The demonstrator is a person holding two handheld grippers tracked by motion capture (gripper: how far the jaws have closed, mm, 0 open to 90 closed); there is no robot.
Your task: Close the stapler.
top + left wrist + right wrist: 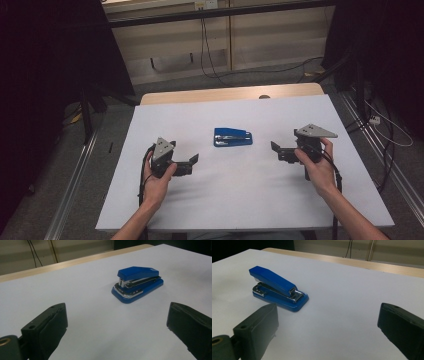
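1. A blue stapler point(233, 136) lay on the white table point(240, 200), a little beyond the middle and between the two grippers, touching neither of them.
2. The left gripper point(193, 159) was held by the person's left hand point(157, 182) at the left of the stapler. Its jaws stood wide apart with nothing between them. In the left gripper view the stapler point(137, 283) was seen ahead and a little to the right, well clear of the jaws.
3. The right gripper point(275, 147) was held by the right hand point(320, 167) at the right of the stapler, also released and empty. In the right gripper view the stapler point(278, 288) was ahead at the left, and the near edge of its base came close to the tip of the left jaw in the picture, but I cannot tell if there was real closeness or only overlap of sight.
4. In both gripper views the jaws were cut off by the bottom and side edges, so only their upper parts were visible.
5. The surroundings of the table were dark in the high view. Black cables point(210, 50) hung by the far wall point(270, 35), and other things on the floor were hard to make out.
6. A wooden edge point(230, 93) of the table showed at the far side, beyond the white surface.
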